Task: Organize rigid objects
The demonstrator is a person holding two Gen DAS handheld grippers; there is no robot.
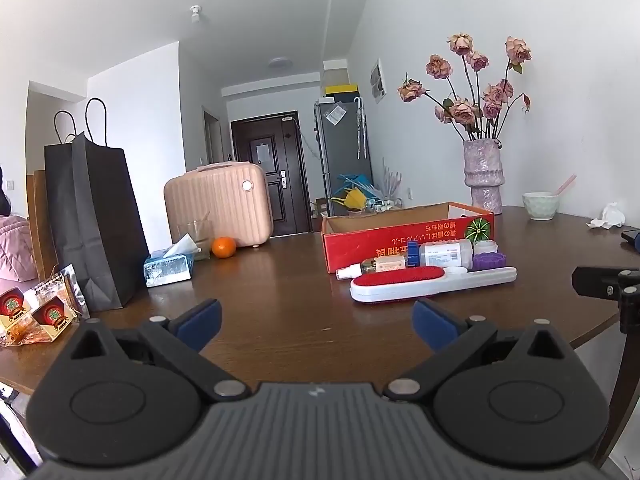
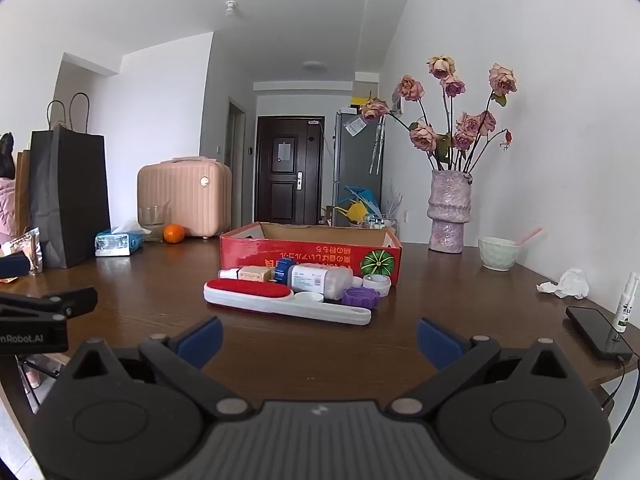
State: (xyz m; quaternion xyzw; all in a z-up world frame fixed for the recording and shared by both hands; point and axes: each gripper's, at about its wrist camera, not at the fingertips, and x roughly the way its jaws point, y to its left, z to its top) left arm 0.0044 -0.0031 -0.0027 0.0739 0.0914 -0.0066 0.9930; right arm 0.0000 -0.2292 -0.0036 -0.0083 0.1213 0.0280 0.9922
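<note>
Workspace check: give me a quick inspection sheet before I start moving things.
Surface: brown wooden table.
Job's things: lint brush, white bottle, small spray bottle and purple lid lie in front of the red cardboard box, which looks empty.
Clutter: tissue box, orange, black bag, vase, bowl, crumpled tissue.
Grippers: left hand-held gripper and right hand-held gripper open, holding nothing.
Cables: one at the phone.
Surroundings: pink suitcase, dark door.
</note>
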